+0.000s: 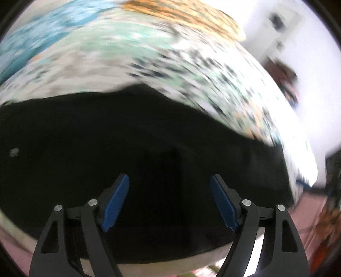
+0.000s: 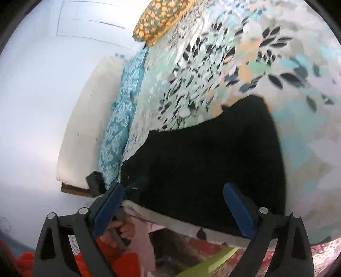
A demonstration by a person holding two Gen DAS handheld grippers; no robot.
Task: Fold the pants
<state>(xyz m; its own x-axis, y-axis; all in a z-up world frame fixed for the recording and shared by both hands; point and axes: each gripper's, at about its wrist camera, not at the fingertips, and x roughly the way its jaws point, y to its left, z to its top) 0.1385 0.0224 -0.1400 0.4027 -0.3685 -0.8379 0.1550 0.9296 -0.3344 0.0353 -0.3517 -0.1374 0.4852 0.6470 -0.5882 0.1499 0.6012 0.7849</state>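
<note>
Black pants (image 1: 138, 138) lie flat on a bed with a leaf-patterned sheet (image 1: 191, 59). In the left wrist view my left gripper (image 1: 169, 181) is open and empty, hovering just above the black cloth near the bed's front edge. In the right wrist view the pants (image 2: 204, 157) show as a dark folded shape, and my right gripper (image 2: 172, 189) is open and empty above their near edge. The other gripper (image 2: 97, 181) and the hand holding it show at the lower left of that view. The left view is blurred by motion.
An orange-patterned pillow (image 2: 162, 19) lies at the head of the bed. A teal patterned cloth (image 2: 121, 110) runs along the bed's far side by a white wall (image 2: 32, 95). Pink and red fabric (image 2: 136, 234) hangs below the bed's front edge.
</note>
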